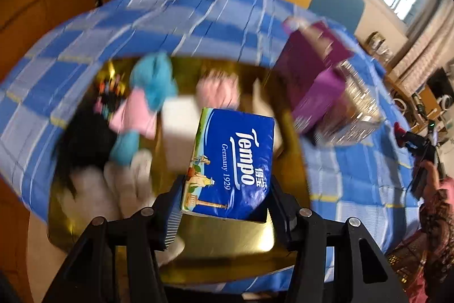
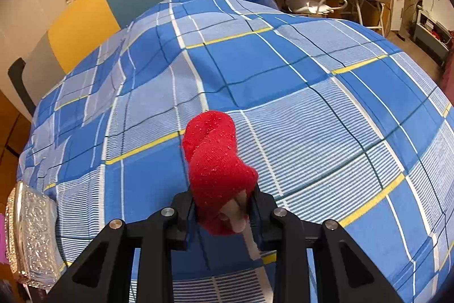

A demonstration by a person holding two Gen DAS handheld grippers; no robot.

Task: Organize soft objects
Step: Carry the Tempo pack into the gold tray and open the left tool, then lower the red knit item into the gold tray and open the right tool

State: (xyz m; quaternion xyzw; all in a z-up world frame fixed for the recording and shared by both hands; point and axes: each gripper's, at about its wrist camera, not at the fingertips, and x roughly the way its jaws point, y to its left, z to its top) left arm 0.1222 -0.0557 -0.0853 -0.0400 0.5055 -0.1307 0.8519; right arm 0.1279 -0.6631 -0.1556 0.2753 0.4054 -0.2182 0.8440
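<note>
- The left claw was clamped on a blue Tempo tissue pack, one jaw on each long side, the pack standing out ahead of the fingers.
- The pack hung above a gold tray that lay on the bed's blue plaid sheet, at the tray's near middle.
- Blur made the tray's load hard to sort. I could count one blue-and-pink plush toy, one pink soft item at the far side, one black fuzzy thing at the left, some pale fluffy pieces near left, and one white block just behind the pack; the pale pieces could not be counted.
- To the right of the tray stood one purple box, with a silvery patterned box just beside it.
- The right claw was closed on one red knitted sock, rolled up, held above bare sheet and well apart from the tray; something pale showed in the roll near the jaws.
- At the left edge of the right wrist view, the silvery box appeared again.
- The step in hand looked like delivering the tissue pack to the tray. The next move likely called for lowering it into the free gold patch and opening the jaws, then bringing the sock left.
</note>
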